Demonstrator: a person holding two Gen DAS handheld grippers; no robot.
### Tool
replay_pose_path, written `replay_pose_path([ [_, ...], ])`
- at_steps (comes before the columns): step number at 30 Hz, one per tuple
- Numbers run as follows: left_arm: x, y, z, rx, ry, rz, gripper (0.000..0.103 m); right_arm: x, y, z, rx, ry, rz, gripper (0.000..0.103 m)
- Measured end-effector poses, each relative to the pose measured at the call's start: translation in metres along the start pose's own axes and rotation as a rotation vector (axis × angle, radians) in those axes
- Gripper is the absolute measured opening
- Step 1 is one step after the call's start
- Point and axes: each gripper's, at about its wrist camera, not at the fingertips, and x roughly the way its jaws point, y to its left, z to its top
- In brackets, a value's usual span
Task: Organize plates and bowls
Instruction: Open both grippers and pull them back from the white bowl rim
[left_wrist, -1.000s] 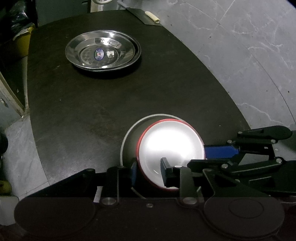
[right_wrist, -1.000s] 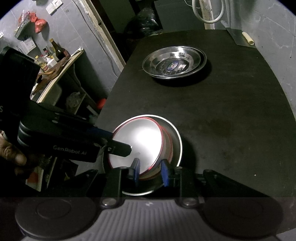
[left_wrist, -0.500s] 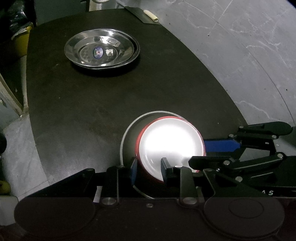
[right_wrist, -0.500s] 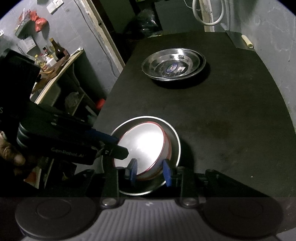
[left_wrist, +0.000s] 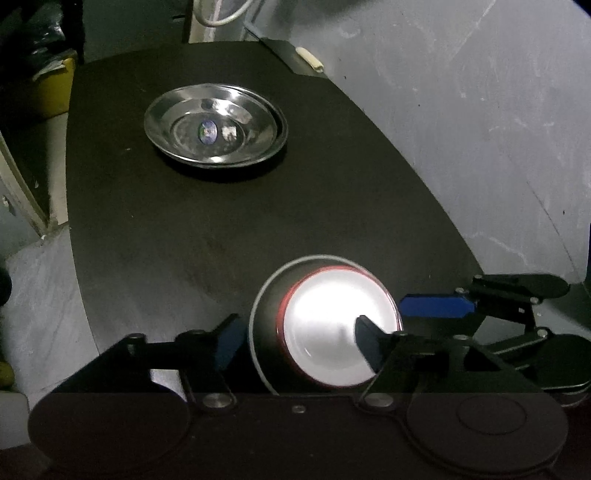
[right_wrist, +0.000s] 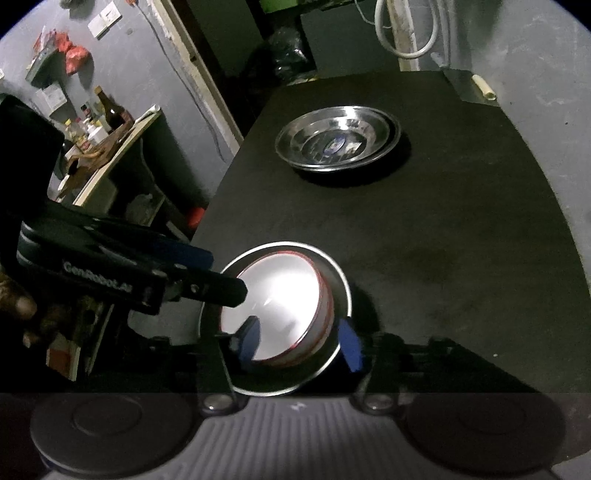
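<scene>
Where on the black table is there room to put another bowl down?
Between the steel plates at the far end and the red-rimmed bowl nested in a steel bowl near the front, the black table is bare. Crowded at the front: the left gripper and right gripper both straddle the bowls.
</scene>
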Motion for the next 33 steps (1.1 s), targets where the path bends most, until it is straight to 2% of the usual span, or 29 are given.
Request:
replay_pose_path([
  [1, -0.001, 0.001, 0.001, 0.000, -0.006, 0.001, 0.079, -0.001, -0.001, 0.000, 0.001, -0.004, -0.003, 0.064],
  [3, -0.003, 0.002, 0.002, 0.002, -0.016, 0.003, 0.085, -0.004, -0.002, 0.001, 0.002, -0.020, -0.013, 0.077],
  [5, -0.004, 0.005, 0.004, -0.004, -0.026, 0.010, 0.097, -0.007, -0.003, 0.001, 0.006, -0.035, -0.017, 0.085],
  [7, -0.005, 0.007, 0.005, -0.011, -0.032, 0.022, 0.102, -0.009, -0.005, 0.002, 0.009, -0.049, -0.027, 0.095],
  [9, -0.005, 0.011, 0.006, -0.022, -0.041, 0.035, 0.102, -0.011, -0.006, 0.003, 0.014, -0.063, -0.041, 0.102],
  [16, -0.009, 0.033, 0.004, -0.077, -0.099, 0.107, 0.102, -0.018, -0.017, 0.005, 0.076, -0.129, -0.159, 0.103],
  [21, -0.007, 0.052, -0.003, -0.100, -0.079, 0.164, 0.102, -0.016, -0.035, 0.001, 0.179, -0.098, -0.246, 0.103],
  [25, -0.003, 0.057, -0.007, -0.088, -0.051, 0.176, 0.102, -0.010, -0.042, -0.002, 0.210, -0.053, -0.264, 0.103],
  [33, 0.009, 0.051, -0.009, -0.035, -0.006, 0.177, 0.102, 0.003, -0.039, -0.004, 0.180, 0.031, -0.259, 0.103],
])
